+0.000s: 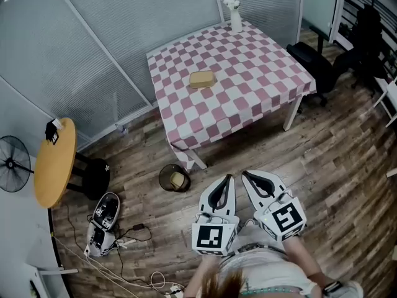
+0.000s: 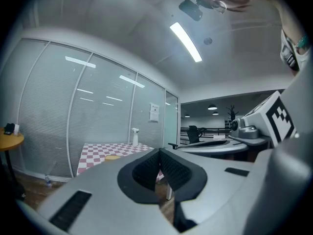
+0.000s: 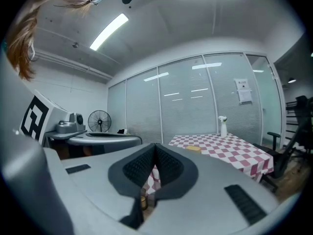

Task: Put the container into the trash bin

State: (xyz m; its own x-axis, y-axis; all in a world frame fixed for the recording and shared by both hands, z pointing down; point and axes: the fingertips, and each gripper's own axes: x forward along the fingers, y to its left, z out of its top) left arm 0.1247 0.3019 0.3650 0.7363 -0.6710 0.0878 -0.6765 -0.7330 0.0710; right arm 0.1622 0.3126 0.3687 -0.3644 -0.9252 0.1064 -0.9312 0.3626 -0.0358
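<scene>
The dark round trash bin [image 1: 162,172] stands on the floor at lower centre-left, by the table's near corner. The tan, shallow, round-cornered container [image 1: 201,79] lies on the checked tablecloth [image 1: 248,85] at upper centre, long axis roughly across the frame. It is well above both tongs. The left gripper [image 1: 228,180] is slightly nearer than the right gripper [image 1: 247,176]. Both have their jaws together and hold nothing.

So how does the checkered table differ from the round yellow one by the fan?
The checkered table is square and patterned in pink and white; the round table has a plain yellow top. The checkered table carries the tan container and a spray bottle; the round table holds only a small dark object near its edge. Both stand on the wood floor beside the glass wall.
</scene>
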